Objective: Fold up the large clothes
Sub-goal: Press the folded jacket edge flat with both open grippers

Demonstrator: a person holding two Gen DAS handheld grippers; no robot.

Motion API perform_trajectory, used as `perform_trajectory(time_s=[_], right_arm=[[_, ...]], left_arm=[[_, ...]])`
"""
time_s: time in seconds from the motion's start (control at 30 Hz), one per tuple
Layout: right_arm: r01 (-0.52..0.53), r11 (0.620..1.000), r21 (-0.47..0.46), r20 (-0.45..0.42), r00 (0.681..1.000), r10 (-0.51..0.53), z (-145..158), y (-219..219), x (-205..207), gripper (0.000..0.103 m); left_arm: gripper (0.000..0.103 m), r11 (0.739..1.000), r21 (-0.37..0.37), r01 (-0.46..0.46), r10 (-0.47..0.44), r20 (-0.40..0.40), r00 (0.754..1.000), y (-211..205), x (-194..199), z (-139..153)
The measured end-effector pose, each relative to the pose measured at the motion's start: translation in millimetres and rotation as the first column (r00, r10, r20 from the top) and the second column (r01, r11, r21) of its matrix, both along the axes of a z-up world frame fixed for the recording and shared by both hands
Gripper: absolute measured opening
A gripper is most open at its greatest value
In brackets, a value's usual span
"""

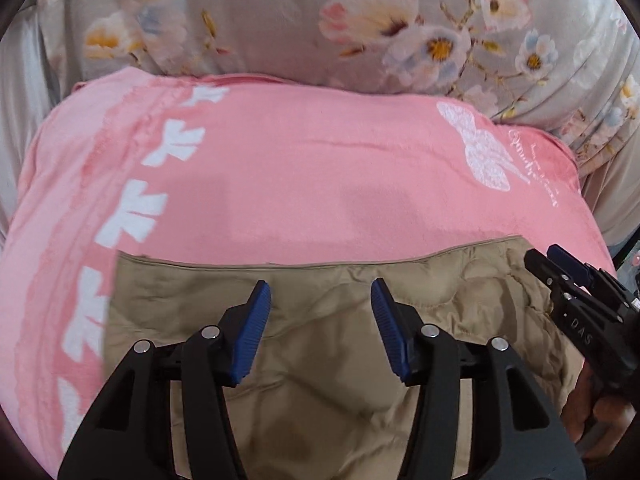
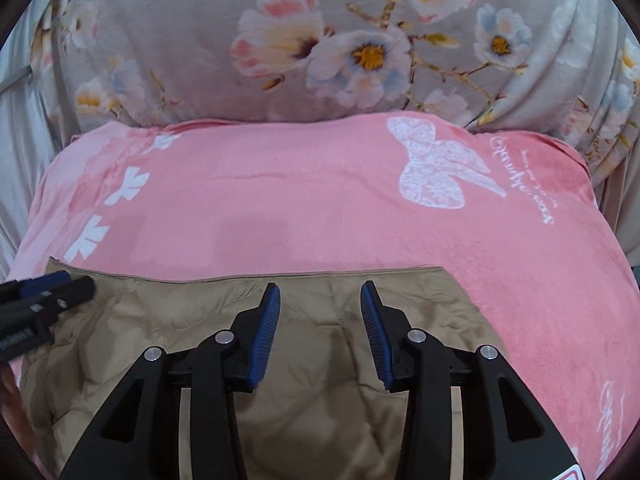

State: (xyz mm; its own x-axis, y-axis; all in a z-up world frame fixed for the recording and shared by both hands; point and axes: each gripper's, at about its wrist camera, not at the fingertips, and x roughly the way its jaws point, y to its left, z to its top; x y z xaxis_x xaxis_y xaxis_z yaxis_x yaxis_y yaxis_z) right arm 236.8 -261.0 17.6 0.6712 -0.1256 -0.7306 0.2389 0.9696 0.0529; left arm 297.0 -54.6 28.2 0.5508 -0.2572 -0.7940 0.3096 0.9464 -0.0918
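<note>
- Floral bedding (image 1: 248, 20) lies bunched along the far side, well clear of the work; I judge it was pushed back there to free the surface
- Pink blanket (image 1: 304, 184), with white butterflies, is spread flat beneath everything and serves as my folding surface; it is smooth where visible
- Tan quilted garment (image 1: 320, 360), the item to be folded, lies on the near part of the blanket, its straight far hem running side to side in front of me. The padding is wrinkled but the piece rests flat, so I judge a fold has been laid and the next is not yet taken up
- My left gripper (image 1: 320, 304) hovers over the garment's middle, jaws apart, nothing between the blue pads
- My right gripper (image 2: 320, 304) likewise hangs above the cloth just short of the hem, jaws apart and empty; in the left wrist view it sits at the garment's right edge (image 1: 568, 276)
- Both claws point down at the fabric side by side; I judge this suits a two-point pinch for the next fold
</note>
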Motion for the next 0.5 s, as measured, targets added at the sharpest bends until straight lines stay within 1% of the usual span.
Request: perform_trajectory(time_s=[0.13,0.17,0.2,0.3,0.37,0.5], right_arm=[[-0.002,0.999,0.035,-0.056,0.998,0.004,-37,1,12,0.039],[-0.002,0.999,0.041,-0.059,0.998,0.005,-45,0,11,0.040],[-0.002,0.998,0.057,-0.053,0.999,0.005,-52,-3,11,0.040],[0.003,0.995,0.103,-0.036,0.999,0.001,-62,-9,11,0.040],[0.008,0.996,0.092,-0.021,1.000,-0.006,-67,-7,9,0.040],[0.022,0.999,0.026,-0.002,1.000,-0.022,-72,4,8,0.040]], left_arm=[[0.050,0.999,0.033,-0.026,0.027,-0.023,0.999,-22,9,-37],[0.050,0.999,0.033,-0.033,0.034,-0.017,0.999,-23,10,-44],[0.050,0.999,0.024,-0.039,0.039,0.005,0.999,-23,9,-50],[0.051,0.999,0.009,-0.045,0.044,0.031,0.999,-23,9,-59],[0.051,0.999,0.002,-0.043,0.043,0.045,0.998,-24,9,-65],[0.052,0.999,0.004,-0.043,0.043,0.066,0.997,-26,9,-72]])
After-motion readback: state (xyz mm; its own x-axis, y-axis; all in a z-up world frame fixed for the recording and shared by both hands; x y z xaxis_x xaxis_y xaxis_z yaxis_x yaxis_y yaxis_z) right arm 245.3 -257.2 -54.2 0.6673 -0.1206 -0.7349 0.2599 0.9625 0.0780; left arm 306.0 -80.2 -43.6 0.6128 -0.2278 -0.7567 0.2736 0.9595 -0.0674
